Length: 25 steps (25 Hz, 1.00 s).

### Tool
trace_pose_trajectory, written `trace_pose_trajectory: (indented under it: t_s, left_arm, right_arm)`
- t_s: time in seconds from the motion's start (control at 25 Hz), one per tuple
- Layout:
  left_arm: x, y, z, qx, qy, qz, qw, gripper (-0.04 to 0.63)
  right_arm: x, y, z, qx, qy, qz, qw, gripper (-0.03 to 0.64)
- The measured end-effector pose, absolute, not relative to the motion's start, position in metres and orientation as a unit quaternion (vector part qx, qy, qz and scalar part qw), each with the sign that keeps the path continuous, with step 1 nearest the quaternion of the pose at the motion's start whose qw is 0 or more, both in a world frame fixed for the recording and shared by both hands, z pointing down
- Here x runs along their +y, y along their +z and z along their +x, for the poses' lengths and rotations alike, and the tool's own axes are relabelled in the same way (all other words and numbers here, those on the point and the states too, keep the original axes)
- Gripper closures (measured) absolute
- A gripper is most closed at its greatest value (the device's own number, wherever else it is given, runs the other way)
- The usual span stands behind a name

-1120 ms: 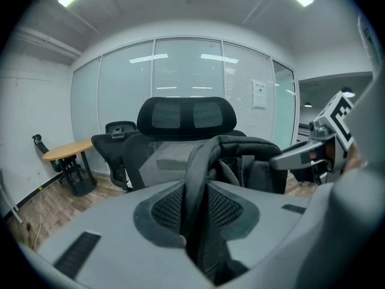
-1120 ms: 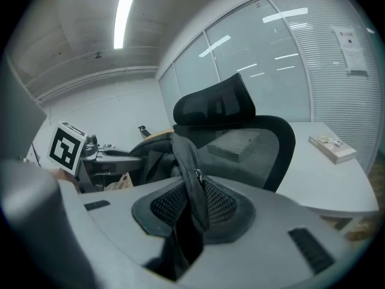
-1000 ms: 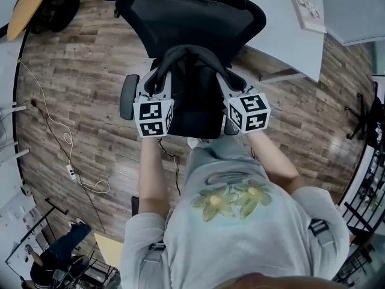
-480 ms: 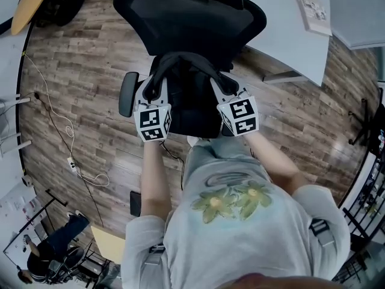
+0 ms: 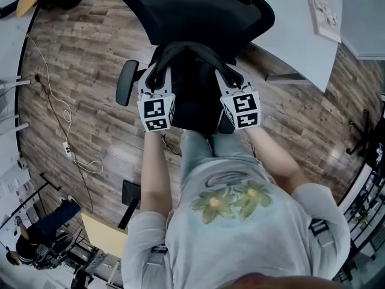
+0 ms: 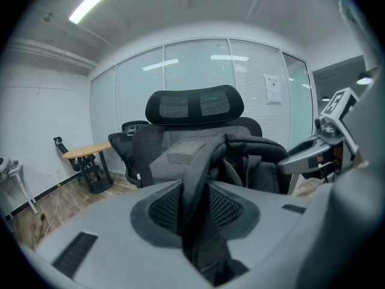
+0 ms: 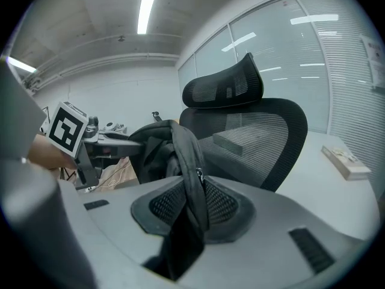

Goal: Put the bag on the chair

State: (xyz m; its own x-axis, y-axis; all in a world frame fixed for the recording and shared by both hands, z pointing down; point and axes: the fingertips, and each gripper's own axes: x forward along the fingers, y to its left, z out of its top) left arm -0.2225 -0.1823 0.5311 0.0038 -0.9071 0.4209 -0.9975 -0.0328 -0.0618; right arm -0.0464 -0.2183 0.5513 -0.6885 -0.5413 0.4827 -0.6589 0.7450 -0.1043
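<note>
The black bag (image 5: 192, 92) hangs over the seat of the black mesh office chair (image 5: 192, 11), between my two grippers. My left gripper (image 5: 155, 77) is shut on a strap (image 6: 201, 179) at the bag's left side. In the left gripper view the chair's backrest and headrest (image 6: 194, 108) rise just behind the bag. My right gripper (image 5: 227, 77) holds the zippered edge of the bag (image 7: 191, 161) between its pads. Its jaws are opening, though the fabric still looks pinched. The seat under the bag is hidden.
A white desk (image 5: 289, 29) with a booklet (image 5: 325, 11) stands behind the chair on the right. A cable and power strip (image 5: 66, 149) lie on the wooden floor at the left. The left armrest (image 5: 125, 83) juts out beside my left gripper. A second chair (image 6: 123, 143) and a wooden table (image 6: 90, 152) stand further off.
Both grippers and the bag have moved slightly forward, closer to the chair's backrest. Both still hold the bag.
</note>
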Motion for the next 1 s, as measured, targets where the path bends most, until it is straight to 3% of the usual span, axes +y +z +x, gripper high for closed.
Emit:
trace_pose_trajectory:
  t_s: [1.0]
  left_arm:
    - [-0.26,0.561,-0.238,-0.621,0.218,0.739,0.145,0.474]
  right_arm:
    - [-0.274,0.578,-0.054,-0.866,0.148,0.415,0.238,0.508]
